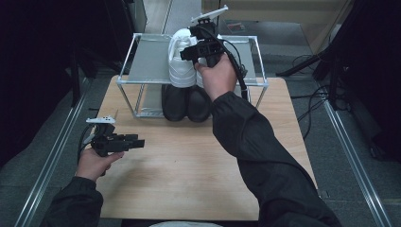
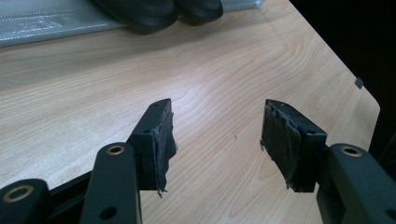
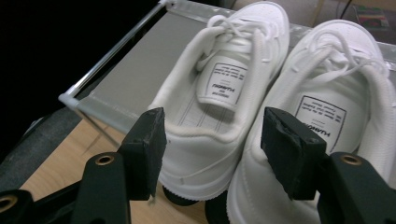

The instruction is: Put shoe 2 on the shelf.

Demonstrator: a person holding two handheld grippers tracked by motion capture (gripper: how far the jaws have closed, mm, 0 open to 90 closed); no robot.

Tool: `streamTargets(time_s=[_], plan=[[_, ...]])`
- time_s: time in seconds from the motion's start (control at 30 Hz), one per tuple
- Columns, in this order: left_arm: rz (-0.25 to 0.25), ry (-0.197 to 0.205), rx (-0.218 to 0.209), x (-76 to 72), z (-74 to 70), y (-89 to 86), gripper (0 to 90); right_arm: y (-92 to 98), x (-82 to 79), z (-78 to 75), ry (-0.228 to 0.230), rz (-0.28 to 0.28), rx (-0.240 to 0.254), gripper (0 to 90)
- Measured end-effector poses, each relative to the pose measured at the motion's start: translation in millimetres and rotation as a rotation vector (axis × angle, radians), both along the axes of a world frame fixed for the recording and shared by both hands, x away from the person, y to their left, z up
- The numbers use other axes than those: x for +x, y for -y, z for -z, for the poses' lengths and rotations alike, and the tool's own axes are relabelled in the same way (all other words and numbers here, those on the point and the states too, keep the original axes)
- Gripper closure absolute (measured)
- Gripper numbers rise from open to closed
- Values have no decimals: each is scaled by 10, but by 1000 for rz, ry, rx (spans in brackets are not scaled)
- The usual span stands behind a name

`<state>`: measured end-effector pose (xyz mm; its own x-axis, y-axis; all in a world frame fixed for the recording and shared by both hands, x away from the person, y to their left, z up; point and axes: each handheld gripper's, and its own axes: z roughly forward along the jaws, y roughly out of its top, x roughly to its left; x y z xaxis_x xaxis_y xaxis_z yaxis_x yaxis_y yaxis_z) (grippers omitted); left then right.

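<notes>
Looking down from the high view, the right gripper (image 1: 191, 49) is hovering at the heel of a white sneaker (image 1: 182, 59) that is sitting on the top shelf of a metal shoe rack (image 1: 142, 61). A pair of black shoes (image 1: 187, 104) is lying on the lower level, toes pointing toward the person. The left gripper (image 1: 137, 142) is resting low over the wooden table (image 1: 189, 161), well apart from the rack.

Moving to the left gripper view, the left gripper (image 2: 217, 135) is holding its jaws wide with nothing between them, just bare table (image 2: 93, 93) beneath; the black shoes (image 2: 159, 11) are showing at the top edge.

Turning to the right gripper view, the right gripper (image 3: 212, 140) is standing with jaws wide apart and gripping nothing. The heel of the left-hand white sneaker (image 3: 219, 93) is lying between and just beyond the pads, not touching them. A second white sneaker (image 3: 327, 102) is sitting just beside it, partly behind the right-hand pad. Both are resting on the rack's grey shelf (image 3: 135, 79).
</notes>
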<state>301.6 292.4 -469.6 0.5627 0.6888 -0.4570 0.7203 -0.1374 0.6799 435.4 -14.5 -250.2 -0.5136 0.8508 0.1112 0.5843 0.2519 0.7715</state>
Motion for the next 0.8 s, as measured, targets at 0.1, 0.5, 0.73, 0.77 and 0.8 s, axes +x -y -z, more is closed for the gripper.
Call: streamTargets(time_s=[0.1,0.5,0.73,0.77,0.8], plan=[[-4,2,0,5,2,7,435,2,-76,30,3,-42,4,419],[2,10,7,16,-6,21,432,78,-323,180,25,-156,47,367],[-4,19,11,16,-10,15,432,186,-410,337,34,-224,100,356],[-2,19,11,16,-10,10,432,201,-425,358,42,-233,111,356],[-2,19,11,16,-10,10,432,201,-425,358,42,-233,111,356]])
